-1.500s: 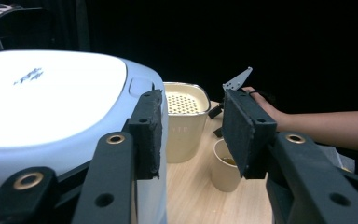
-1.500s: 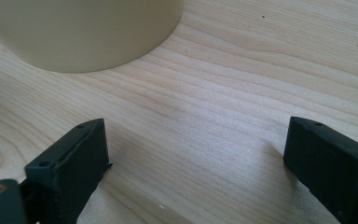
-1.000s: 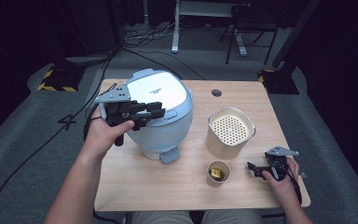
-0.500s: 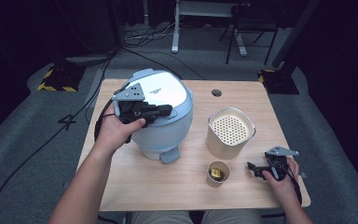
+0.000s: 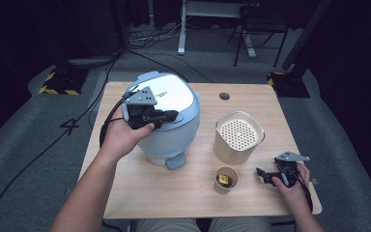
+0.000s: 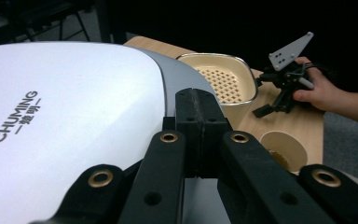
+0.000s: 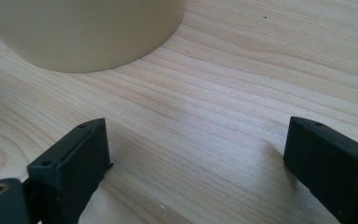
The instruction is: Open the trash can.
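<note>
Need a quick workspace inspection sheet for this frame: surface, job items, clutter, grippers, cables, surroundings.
Surface: wooden table, round hole near far edge.
Job's things: rice cooker, lid down; perforated cream basket upright; paper cup in front of it.
Clutter: nothing seen.
Grippers: left gripper shut empty over cooker lid, jaws just closed; right gripper open, resting on table.
Cables: black cable trails off left edge.
Surroundings: grey floor, desk legs, chair behind.
</note>
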`<move>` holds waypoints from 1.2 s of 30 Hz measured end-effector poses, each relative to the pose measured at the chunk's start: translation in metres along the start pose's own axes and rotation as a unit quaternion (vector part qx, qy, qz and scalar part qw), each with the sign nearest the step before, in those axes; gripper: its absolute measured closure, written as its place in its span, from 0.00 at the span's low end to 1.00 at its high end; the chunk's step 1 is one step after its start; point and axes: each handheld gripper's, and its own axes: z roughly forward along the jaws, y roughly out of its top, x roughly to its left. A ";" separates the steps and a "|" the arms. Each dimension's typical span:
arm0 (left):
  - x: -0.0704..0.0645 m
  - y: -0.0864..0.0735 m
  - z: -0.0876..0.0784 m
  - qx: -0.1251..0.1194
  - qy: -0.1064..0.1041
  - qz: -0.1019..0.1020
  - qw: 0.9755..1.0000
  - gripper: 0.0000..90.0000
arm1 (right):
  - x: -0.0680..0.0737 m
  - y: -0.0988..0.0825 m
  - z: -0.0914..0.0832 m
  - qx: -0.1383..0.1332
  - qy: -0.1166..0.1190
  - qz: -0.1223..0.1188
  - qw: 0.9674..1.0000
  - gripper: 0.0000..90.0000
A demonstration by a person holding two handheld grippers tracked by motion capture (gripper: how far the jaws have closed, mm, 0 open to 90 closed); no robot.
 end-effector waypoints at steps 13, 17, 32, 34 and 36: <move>-0.007 0.005 0.001 0.022 0.023 0.019 0.999 1.00 | 0.000 0.000 0.000 0.000 0.000 0.000 1.000 0.08; -0.005 0.005 0.002 0.016 -0.008 0.000 1.000 0.87 | 0.000 0.000 0.000 0.000 0.000 0.000 1.000 0.08; -0.024 -0.031 -0.019 -0.057 -0.078 0.016 0.995 0.52 | 0.000 0.000 0.000 0.000 0.000 -0.001 1.000 0.08; -0.028 -0.041 -0.024 -0.067 -0.081 0.018 0.994 0.52 | 0.000 0.000 0.000 0.000 0.000 -0.001 1.000 0.08; -0.031 -0.051 -0.029 -0.074 -0.077 0.017 0.994 0.53 | 0.000 0.000 0.000 0.000 0.000 -0.001 1.000 0.08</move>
